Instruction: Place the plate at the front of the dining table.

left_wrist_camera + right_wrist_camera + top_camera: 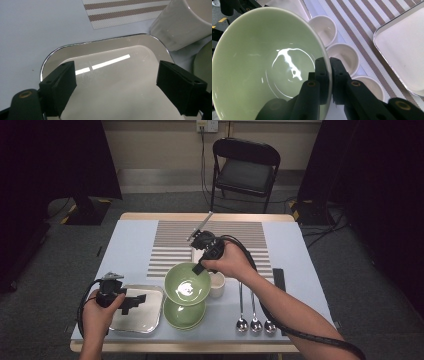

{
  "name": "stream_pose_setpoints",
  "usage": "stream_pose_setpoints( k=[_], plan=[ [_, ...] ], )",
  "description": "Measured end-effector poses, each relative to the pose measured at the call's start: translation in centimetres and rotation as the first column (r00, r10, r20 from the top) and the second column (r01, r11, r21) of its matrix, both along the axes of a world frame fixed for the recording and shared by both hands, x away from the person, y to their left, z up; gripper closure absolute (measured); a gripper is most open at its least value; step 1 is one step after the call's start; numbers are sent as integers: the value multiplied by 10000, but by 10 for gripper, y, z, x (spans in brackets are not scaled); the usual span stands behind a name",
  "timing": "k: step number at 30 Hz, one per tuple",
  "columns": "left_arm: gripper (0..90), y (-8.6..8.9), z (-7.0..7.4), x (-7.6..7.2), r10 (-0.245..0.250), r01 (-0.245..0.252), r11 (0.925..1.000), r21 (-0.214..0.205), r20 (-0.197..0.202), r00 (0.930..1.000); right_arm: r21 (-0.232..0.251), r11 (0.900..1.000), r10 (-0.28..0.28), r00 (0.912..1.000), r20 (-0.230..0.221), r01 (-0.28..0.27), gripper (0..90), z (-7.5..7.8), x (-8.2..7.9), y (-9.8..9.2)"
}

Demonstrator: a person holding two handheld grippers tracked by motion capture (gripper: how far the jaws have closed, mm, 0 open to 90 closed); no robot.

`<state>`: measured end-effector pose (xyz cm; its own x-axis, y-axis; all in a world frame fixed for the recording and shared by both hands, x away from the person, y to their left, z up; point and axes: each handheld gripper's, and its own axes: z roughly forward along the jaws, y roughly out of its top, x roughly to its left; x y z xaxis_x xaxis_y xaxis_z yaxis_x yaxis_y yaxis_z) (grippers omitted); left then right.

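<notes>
Above lower bowl (184, 316), green bowl (187, 284) tilted, mouth leftward.

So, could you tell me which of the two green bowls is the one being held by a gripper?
It is the upper green bowl: the right gripper pinches its rim, lifted and tilted. The other green bowl sits flat on the table below it, untouched.

Overhead light brightens the table (135, 240) while the surrounding room falls dark. Strip-light glare streaks the steel tray (107, 63) and glints inside the green bowl (262, 70). Close gripper views are soft, slightly blurred at the edges.
</notes>
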<state>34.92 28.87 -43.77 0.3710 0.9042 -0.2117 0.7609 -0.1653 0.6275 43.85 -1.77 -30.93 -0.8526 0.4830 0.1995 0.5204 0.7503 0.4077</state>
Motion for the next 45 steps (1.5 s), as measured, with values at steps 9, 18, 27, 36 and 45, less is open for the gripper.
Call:
stream_pose_setpoints(
  k=[9, 18, 27, 36, 45],
  plan=[
    [157, -1, -1, 0, -9, 9, 10000, -51, -64, 10000, 5, 10000, -83, 9999, -83, 83, 858, 2, 4, -1],
    [157, -1, -1, 0, 34, -34, 10000, 4, -104, 9999, -59, 9998, -164, 9998, -109, 164, 858, 5, 7, -3],
    [157, 0, -1, 0, 34, -34, 10000, -32, -61, 10000, -83, 9996, -282, 9996, -90, 282, 858, 8, 11, -5],
    [157, 0, -1, 0, 45, -45, 10000, 22, -68, 10000, -147, 9989, -442, 9989, -127, 441, 858, 9, 16, -7],
    [157, -3, 0, 0, -87, 87, 10000, -25, -57, 9999, -220, 9979, -608, 9981, -107, 605, 858, 11, 23, -10]
  ],
)
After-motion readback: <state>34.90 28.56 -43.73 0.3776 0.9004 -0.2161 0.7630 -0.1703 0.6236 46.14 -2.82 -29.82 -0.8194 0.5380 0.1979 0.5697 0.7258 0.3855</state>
